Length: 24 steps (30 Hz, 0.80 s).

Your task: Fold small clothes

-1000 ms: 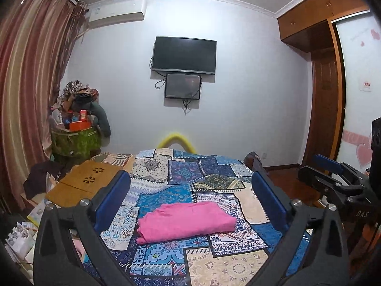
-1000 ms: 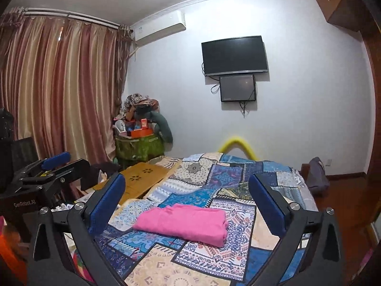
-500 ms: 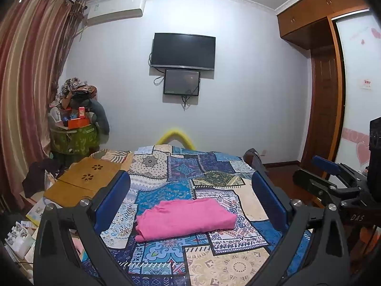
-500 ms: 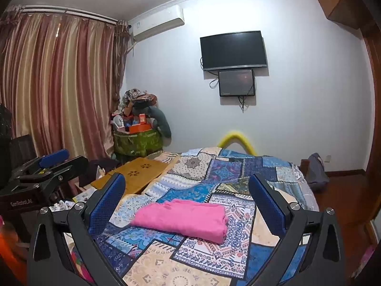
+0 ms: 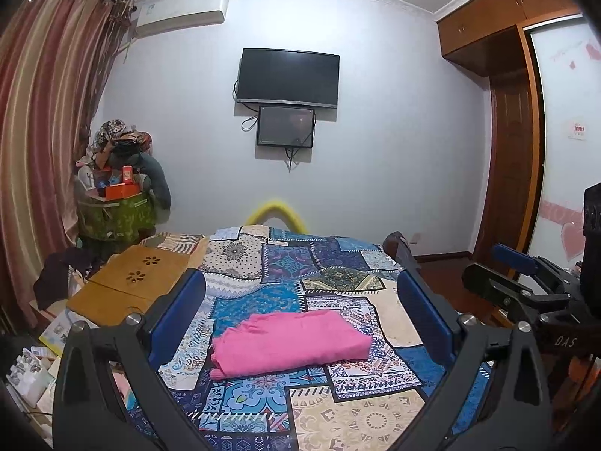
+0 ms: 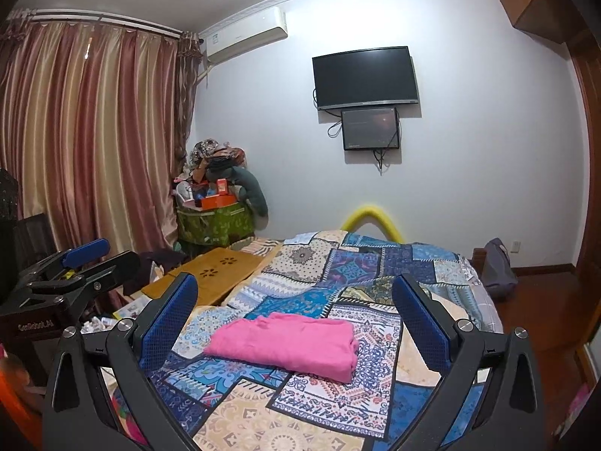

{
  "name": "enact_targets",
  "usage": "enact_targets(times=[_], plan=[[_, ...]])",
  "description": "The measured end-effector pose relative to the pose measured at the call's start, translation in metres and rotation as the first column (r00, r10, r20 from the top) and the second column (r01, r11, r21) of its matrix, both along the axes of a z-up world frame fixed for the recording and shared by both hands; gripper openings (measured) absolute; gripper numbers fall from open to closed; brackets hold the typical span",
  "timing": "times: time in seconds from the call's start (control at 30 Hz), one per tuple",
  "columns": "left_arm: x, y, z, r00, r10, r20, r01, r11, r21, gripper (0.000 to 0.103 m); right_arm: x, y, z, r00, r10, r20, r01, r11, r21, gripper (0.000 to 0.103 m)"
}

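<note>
Lying folded on the bed [image 5: 338,413]: one pink cloth [image 5: 289,342], both grippers held above it, empty.

Bed takes most of both views, covered in a patchwork quilt [image 6: 360,274] of blue, cream and tan. Curtain [image 6: 86,143] along the left side, TV [image 5: 289,77] on the far wall with a smaller screen [image 5: 285,126] under it. Yellow-brown table [image 5: 139,282] sits at the bed's left edge; piled bin [image 5: 116,214] in the corner behind. Cloth is a flat rectangle near the quilt's middle, touching nothing else. Left gripper [image 5: 300,319] spread wide, blue pads well apart, nothing between them. Right gripper [image 6: 295,315] likewise wide open and holding nothing; cloth shows between its fingers but farther off on the bed.
</note>
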State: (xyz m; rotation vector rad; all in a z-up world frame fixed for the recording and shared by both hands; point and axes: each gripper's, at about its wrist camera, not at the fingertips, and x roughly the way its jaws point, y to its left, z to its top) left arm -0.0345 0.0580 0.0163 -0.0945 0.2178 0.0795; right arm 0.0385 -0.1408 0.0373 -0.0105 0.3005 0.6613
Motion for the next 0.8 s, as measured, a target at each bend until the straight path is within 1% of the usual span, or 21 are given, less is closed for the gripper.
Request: enact_targets(times=[0.8], plan=[[0.0048, 0.0007, -0.0003, 1.0, -0.022, -0.013, 0.022, 1.0, -0.019, 0.103, 0.0012, 0.0009, 0.0011, 1.0, -0.005, -0.006, 0.005, 1.0, 0.007, 0.103]])
